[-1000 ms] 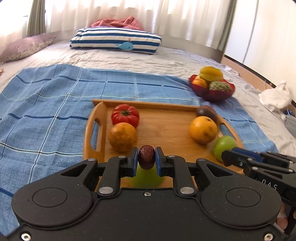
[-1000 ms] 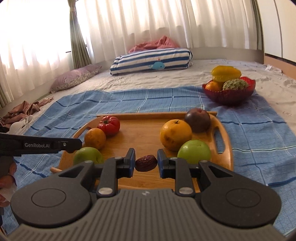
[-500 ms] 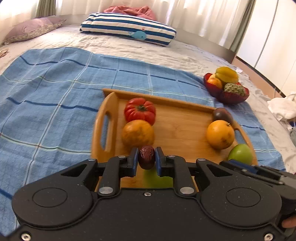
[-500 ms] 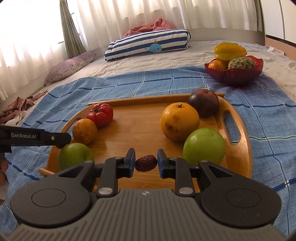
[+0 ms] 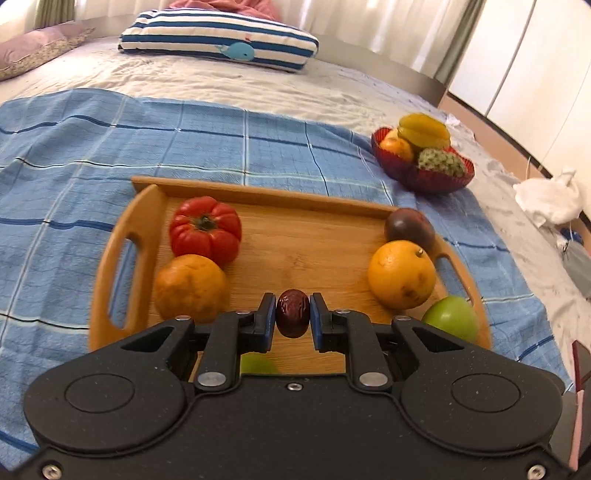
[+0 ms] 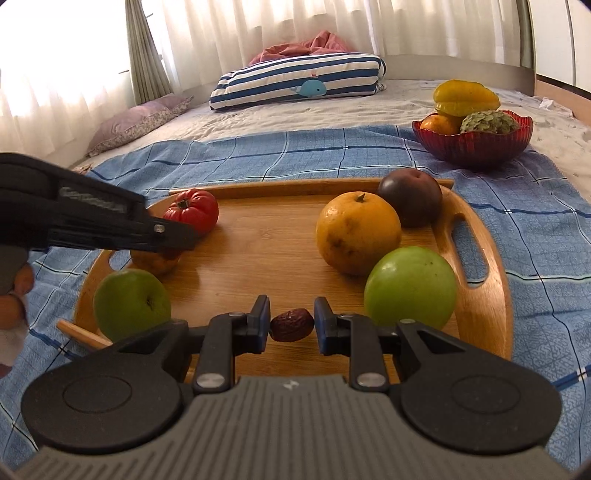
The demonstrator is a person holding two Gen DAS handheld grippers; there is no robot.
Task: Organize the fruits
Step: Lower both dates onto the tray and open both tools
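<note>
A bed (image 5: 332, 92) carries the scene, spread with a blue checked cloth (image 5: 74, 155); a striped pillow (image 6: 295, 83) with a whale lies at its head, before pale curtains (image 6: 240, 26).

Against a second ago, the left view has closed in on the tray (image 5: 295, 195), which looms larger and sits further left; the right claw's arm, then at the right edge, is now almost out of that view. In the right view the tray has likewise grown, and the left claw's arm reaches further in over the left orange (image 6: 155, 260).

The wooden tray lies on the cloth. On it: a tomato (image 5: 205, 230) and an orange (image 5: 190, 288) touching at the left, a green apple (image 6: 131, 304) nearer; at the right a dark plum (image 5: 410, 227), an orange (image 5: 400, 275) and a green apple (image 5: 450, 323) in a row. A red bowl (image 6: 472, 146) stands well apart, holding a starfruit (image 6: 463, 96), an orange fruit (image 6: 437, 123) and a scaly green fruit (image 6: 487, 122).

The left claw (image 5: 293, 317) pinches a date (image 5: 293, 313) upright, over the tray's near middle. The right claw (image 6: 291, 325) pinches a second date (image 6: 291, 325) lengthwise, low over the tray's near edge.
</note>
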